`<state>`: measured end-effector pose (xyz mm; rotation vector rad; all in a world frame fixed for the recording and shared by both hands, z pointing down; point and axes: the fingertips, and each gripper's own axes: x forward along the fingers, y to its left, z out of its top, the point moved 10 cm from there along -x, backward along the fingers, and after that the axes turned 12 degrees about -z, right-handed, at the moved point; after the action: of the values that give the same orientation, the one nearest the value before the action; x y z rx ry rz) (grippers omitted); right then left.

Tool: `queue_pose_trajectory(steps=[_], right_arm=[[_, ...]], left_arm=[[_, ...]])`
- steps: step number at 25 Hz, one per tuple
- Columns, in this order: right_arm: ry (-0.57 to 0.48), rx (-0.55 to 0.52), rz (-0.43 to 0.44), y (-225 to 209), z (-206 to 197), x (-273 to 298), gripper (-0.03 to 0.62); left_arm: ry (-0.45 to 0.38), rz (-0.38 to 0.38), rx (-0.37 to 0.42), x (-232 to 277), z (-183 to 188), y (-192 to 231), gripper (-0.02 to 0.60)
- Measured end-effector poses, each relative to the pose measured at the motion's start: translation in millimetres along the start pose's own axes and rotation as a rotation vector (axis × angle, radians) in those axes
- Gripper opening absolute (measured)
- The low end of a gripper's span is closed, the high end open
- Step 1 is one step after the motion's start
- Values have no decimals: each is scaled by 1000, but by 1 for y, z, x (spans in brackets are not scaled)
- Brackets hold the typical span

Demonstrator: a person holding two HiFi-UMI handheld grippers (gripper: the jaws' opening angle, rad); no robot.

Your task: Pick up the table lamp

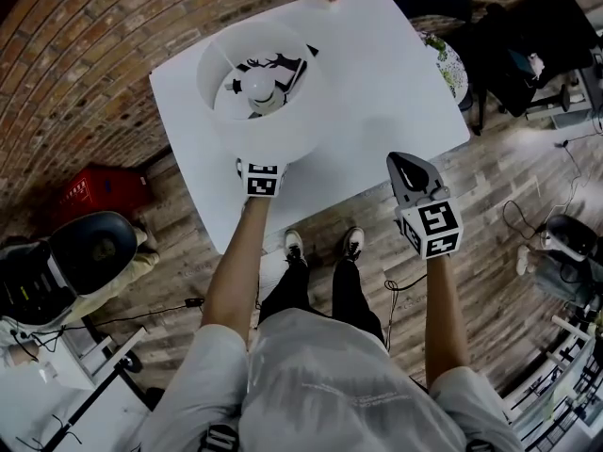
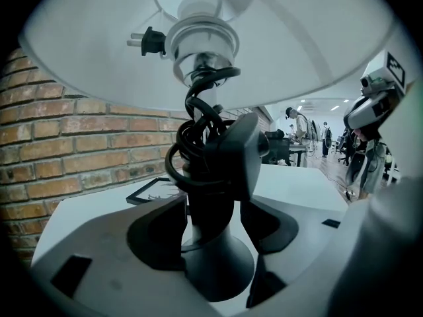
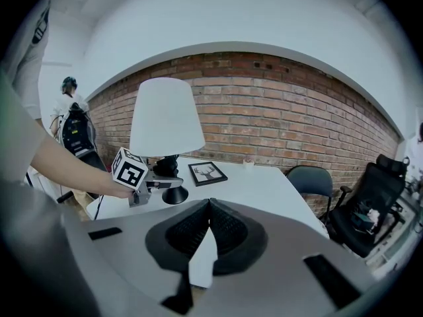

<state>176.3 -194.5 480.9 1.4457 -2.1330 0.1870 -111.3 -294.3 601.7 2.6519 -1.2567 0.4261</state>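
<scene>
The left gripper has its jaws clamped on the black stem of the table lamp, at the left end of the white table. The right gripper has its jaws pressed together with nothing between them, just off the table's near edge.

We find the white-shaded table lamp with a black stem on the left part of the white rectangular table, with the black-framed picture lying just behind it. Our left gripper closes round the stem from the near side. Our right gripper, jaws together, hangs well to the right, at the table's near edge.
</scene>
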Motion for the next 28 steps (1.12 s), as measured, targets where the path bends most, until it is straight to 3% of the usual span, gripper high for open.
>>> queue_pose_trajectory(steps=[15,22,28], right_arm=[[19,11,-3,-3,-3,5,3],[17,26,-3,-3,-4,6,3],[19,27,-4,-3,-4,6,3]], left_arm=[[4,-13,-16,11,1,5,231],[7,-3,-18,9,1,7,152],[12,-7,-9,9,1,8,146]])
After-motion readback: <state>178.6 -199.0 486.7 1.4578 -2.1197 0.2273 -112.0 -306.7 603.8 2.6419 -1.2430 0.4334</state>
